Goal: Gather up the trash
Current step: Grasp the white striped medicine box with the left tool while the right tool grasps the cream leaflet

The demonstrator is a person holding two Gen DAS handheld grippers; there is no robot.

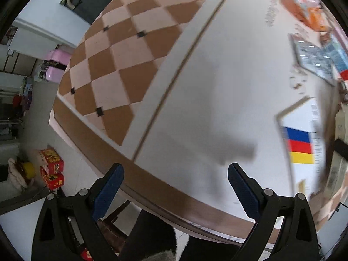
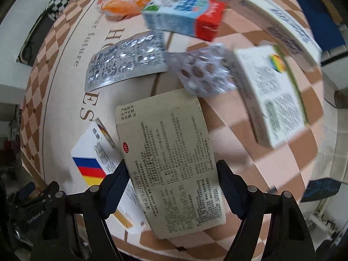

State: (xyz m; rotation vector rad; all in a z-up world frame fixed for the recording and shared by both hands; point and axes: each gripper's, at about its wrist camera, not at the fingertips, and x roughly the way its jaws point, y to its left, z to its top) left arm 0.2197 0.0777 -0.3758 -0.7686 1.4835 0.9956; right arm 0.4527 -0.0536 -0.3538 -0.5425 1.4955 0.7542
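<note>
Trash lies on a round table [image 1: 195, 87] with a checked cloth. In the right wrist view my right gripper [image 2: 173, 174] is open, its fingers on either side of a printed medicine leaflet [image 2: 171, 163]; whether it touches the leaflet is unclear. Beyond lie a silver blister sheet [image 2: 126, 58], a crumpled blister pack [image 2: 204, 69], a blue and red carton [image 2: 184, 13], an orange wrapper [image 2: 130, 0] and a white box with blue, red and yellow stripes [image 2: 91, 161]. My left gripper [image 1: 174, 178] is open and empty over the table's near edge, left of the striped box [image 1: 300, 148].
Two white text-printed boxes [image 2: 276, 95] lie at the right of the table, one longer at the back [image 2: 271, 10]. On the floor to the left stand red gift boxes [image 1: 52, 167] and a pink case [image 1: 56, 67]. The table's brown edge [image 1: 152, 184] runs under the left gripper.
</note>
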